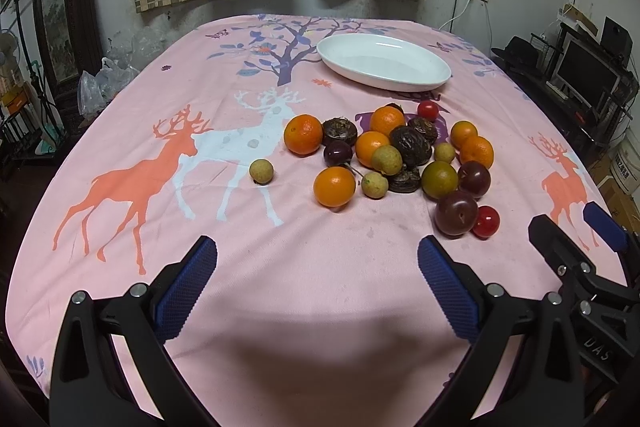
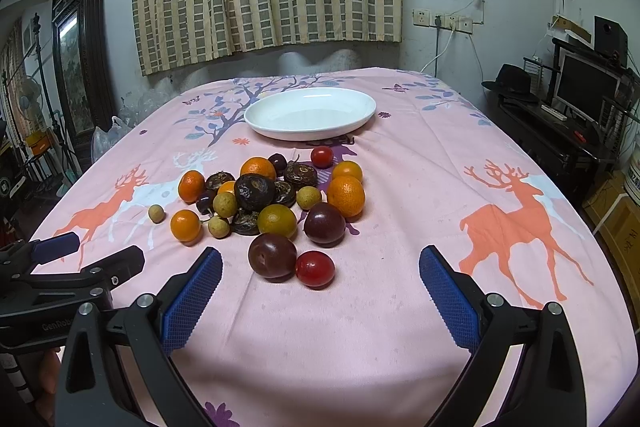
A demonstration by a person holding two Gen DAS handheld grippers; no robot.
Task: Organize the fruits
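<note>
Both tools wide open, empty: left tool (image 1: 318, 263), right tool (image 2: 320, 273), low over the near counter (image 2: 360, 327). Fruit pile (image 2: 272, 203) mid-cloth, white dish (image 2: 256, 121) beyond it, empty. Risks: round fruit packed touching, so a nudged plum (image 2: 272, 257) or red fruit (image 2: 315, 269) likely rolls off; stray longan (image 1: 261, 171) easily missed; soft skins bruised by hard clamping.

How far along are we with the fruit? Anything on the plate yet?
Nothing looks done: the white plate holds no fruit. Nothing is in hand either; the left gripper and right gripper are both open, short of the pile. All the fruit is left on the tablecloth, from the nearest plum to the stray longan.
</note>
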